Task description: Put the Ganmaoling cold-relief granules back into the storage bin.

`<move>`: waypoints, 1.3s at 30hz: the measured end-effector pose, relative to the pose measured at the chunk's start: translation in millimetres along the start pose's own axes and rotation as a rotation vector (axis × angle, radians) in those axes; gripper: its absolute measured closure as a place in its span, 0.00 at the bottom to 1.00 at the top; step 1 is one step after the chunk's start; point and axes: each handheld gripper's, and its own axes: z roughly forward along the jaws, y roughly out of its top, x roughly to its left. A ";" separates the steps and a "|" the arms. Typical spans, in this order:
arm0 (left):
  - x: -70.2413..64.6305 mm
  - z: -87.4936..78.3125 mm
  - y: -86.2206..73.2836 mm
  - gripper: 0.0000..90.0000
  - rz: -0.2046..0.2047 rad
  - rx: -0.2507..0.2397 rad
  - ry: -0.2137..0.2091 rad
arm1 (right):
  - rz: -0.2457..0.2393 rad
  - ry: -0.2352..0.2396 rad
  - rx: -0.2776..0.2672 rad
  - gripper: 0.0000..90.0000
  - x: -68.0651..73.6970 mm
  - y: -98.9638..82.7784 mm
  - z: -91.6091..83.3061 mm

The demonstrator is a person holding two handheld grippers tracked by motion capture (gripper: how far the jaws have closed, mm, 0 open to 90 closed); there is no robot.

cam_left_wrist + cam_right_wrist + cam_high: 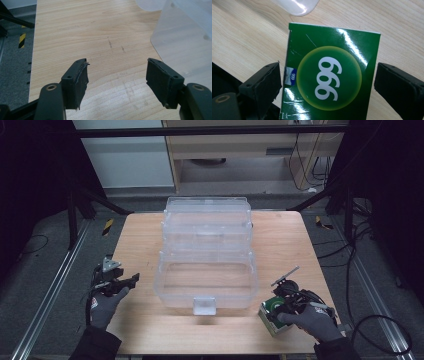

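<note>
Black jaws of the right gripper [327, 87] stand wide apart on either side of a green box [329, 72], one flanking each long edge, neither plainly touching the card. That straddle is what the coming move seems to turn on: the box lies directly ahead of and between these jaws, so closing them should pinch it across its width. Its long axis runs along the gripper's line of sight, away from the hand, with the white "999" reading sideways along that axis. From the high view the box [272, 312] lies flat near the table's [140, 230] front right corner, under the right gripper [285, 295], pointing roughly toward the clear bin [205, 280] just beyond it to the left. The right hand is clearly the nearer one. The left gripper [117, 77], also spread open and holding nothing, hovers over bare wood at the front left, well apart from the box, with the bin's wall beside it.
</note>
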 end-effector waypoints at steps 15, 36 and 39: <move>-0.4 1.4 -0.7 0.37 0.003 0.008 -0.002 | 0.012 -0.003 0.044 0.14 1.2 2.5 8.0; -0.3 1.8 -0.9 0.37 0.005 0.012 -0.001 | -0.022 -0.001 0.090 0.19 -1.8 7.6 -1.1; -0.5 2.1 -1.0 0.37 0.007 0.014 -0.001 | -0.056 -0.001 0.066 0.19 -3.5 9.1 -10.3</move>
